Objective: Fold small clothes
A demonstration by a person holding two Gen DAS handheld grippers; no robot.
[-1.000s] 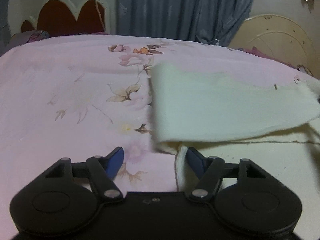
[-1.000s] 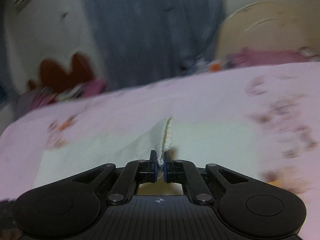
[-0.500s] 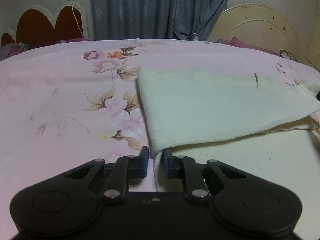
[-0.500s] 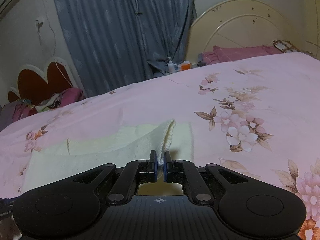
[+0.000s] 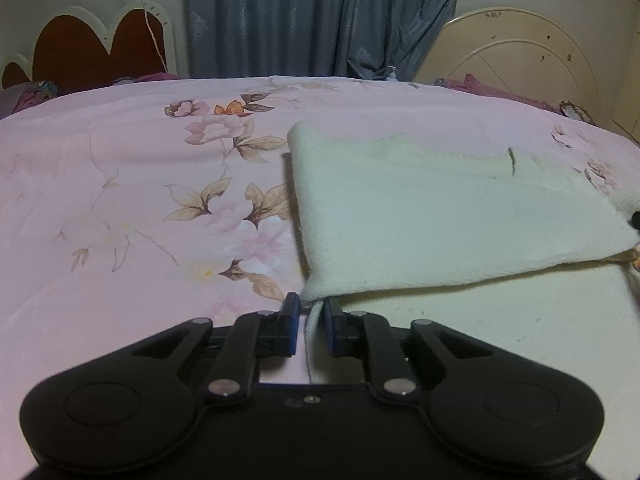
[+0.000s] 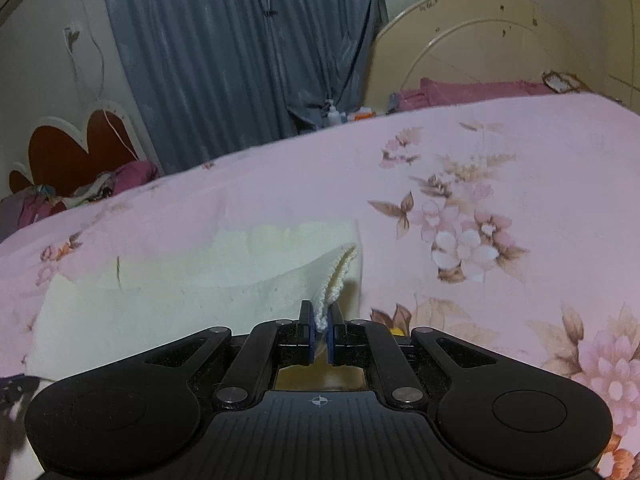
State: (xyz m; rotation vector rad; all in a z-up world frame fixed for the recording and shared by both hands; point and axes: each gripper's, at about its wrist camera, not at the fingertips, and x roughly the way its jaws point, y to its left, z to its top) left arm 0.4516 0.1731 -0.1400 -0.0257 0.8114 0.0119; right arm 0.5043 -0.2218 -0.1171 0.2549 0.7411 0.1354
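Since a second ago, the left gripper (image 5: 311,314) has drawn its jaws in from a wide spread around the near left edge of the cream knit garment (image 5: 440,220). That edge stands between the blue pads (image 5: 291,322), with a small gap showing on either side, so no pinch is visible, and the jaws are opening slightly at this moment. In the right wrist view the blur of the earlier frame has cleared.

Over on the other side, the right gripper (image 6: 319,322) is clenched on a ribbed corner of the garment (image 6: 160,300), which rises out of the jaws toward 1 o'clock.

Its upper layer is folded over the lower one. In the left wrist view it lies from the centre out to 3 o'clock on the pink floral bedsheet (image 5: 140,208), with the lower layer showing at 4 o'clock.

At 12 o'clock hangs a blue-grey curtain (image 5: 300,16). At 10 o'clock stands a red heart-shaped headboard (image 5: 92,52), and at 2 o'clock a cream rounded headboard (image 5: 520,52).
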